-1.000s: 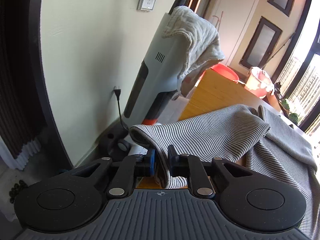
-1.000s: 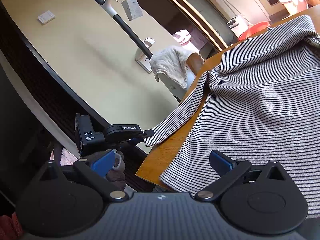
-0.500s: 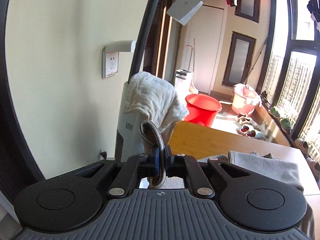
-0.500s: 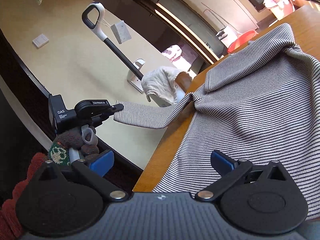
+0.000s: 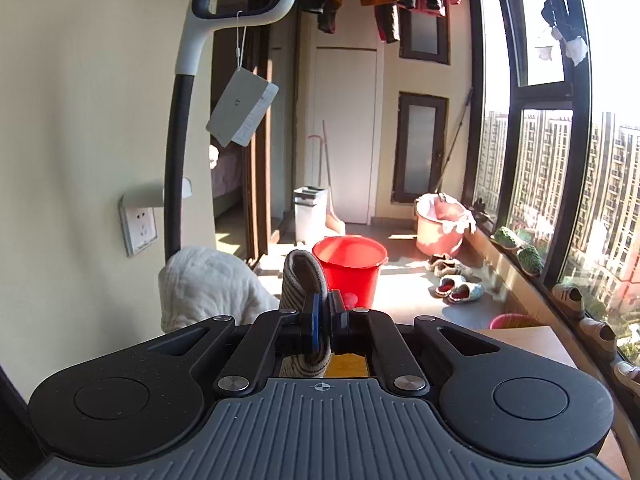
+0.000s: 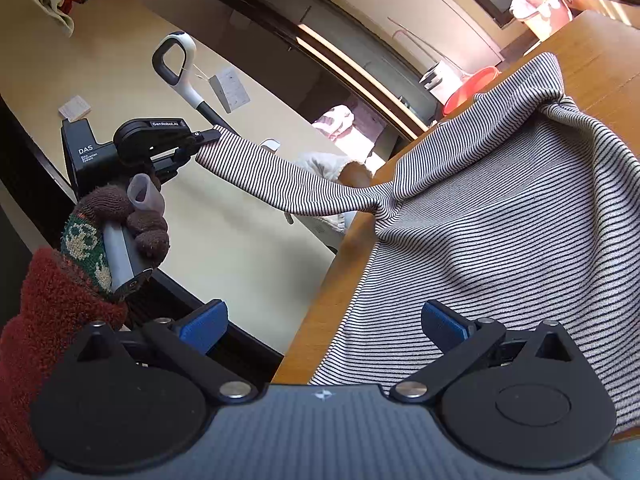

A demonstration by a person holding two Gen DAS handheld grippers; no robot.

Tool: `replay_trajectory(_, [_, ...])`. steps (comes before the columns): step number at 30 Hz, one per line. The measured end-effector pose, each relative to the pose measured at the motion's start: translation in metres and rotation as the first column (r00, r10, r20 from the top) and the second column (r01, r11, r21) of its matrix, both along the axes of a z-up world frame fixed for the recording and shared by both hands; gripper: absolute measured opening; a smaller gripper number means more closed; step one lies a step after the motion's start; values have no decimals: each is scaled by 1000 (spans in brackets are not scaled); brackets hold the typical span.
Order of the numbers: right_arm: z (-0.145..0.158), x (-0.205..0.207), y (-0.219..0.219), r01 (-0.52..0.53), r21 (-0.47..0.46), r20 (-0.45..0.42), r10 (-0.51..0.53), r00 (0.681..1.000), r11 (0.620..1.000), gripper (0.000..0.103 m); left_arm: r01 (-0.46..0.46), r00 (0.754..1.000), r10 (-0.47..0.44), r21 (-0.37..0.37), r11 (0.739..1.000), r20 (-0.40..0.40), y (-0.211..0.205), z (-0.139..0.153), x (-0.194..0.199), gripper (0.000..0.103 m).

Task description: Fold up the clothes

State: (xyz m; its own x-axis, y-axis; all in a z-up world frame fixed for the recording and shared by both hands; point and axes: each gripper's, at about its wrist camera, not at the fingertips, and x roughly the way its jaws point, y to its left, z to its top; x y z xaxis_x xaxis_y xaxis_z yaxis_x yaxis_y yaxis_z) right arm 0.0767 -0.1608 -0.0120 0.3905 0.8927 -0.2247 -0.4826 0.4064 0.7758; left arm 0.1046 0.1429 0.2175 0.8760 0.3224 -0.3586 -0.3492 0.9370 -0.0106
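A black-and-white striped shirt [image 6: 500,240] lies spread on the wooden table [image 6: 600,44]. Its sleeve [image 6: 280,176] is stretched out past the table's left edge, up in the air. My left gripper [image 6: 208,140] is shut on the sleeve's cuff, well left of the table. In the left wrist view the cuff [image 5: 304,280] sticks up between the shut pads of that gripper [image 5: 324,320]. My right gripper [image 6: 324,324] is open and empty, low over the shirt's near hem at the table's front-left corner.
An upright vacuum [image 5: 180,120] with a white towel [image 5: 204,288] draped on it stands against the wall left of the table. A red bucket [image 5: 348,264], a pink tub [image 5: 440,224] and slippers [image 5: 456,288] are on the floor beyond.
My left gripper has lifted the sleeve cuff up and out to the left, pulling the sleeve taut off the table. The right gripper stays open over the hem.
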Motion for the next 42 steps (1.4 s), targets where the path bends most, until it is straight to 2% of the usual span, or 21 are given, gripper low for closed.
replay_trajectory(10, [-7,5,-5,17,16,-28,-16,999,1000,103,110,994,-109,73,991,-23,-56,9,41,6])
replay_trajectory(15, [-11,7,-9,21,19,-39,-20,999,1000,103,180,983,-177,70,981,-38,-88,9,62,6])
replay_trajectory(18, [-14,11,-8,27,18,-50,-26,998,999,103,254,967,-252,57,965,-44,-115,7,71,6])
replay_trajectory(22, [-18,14,-8,33,13,-65,-32,997,999,103,373,927,-372,20,927,-46,-148,3,75,8])
replay_trajectory(26, [-21,17,-5,39,12,-76,-38,996,999,103,450,891,-449,0,893,-64,-166,-8,72,16])
replay_trajectory(27, [-21,17,-5,40,11,-77,-39,996,999,103,458,887,-456,0,889,-73,-167,-13,70,23])
replay_trajectory(30, [-24,18,-2,43,3,-85,-42,995,999,103,447,887,-450,-49,893,-103,-156,-31,64,37])
replay_trajectory(35, [-30,19,4,60,-29,-107,-63,992,998,103,382,899,-415,-207,900,-144,-107,-77,53,46])
replay_trajectory(38, [-31,18,8,85,-63,-99,-91,991,994,103,337,904,-387,-257,906,-180,-78,-109,48,54])
replay_trajectory(40, [-28,16,9,107,-92,-89,-115,989,990,103,295,908,-363,-298,908,-207,-57,-133,42,55])
replay_trajectory(42, [-26,14,10,145,-111,-74,-154,985,983,103,271,908,-356,-342,900,-220,-41,-153,36,62])
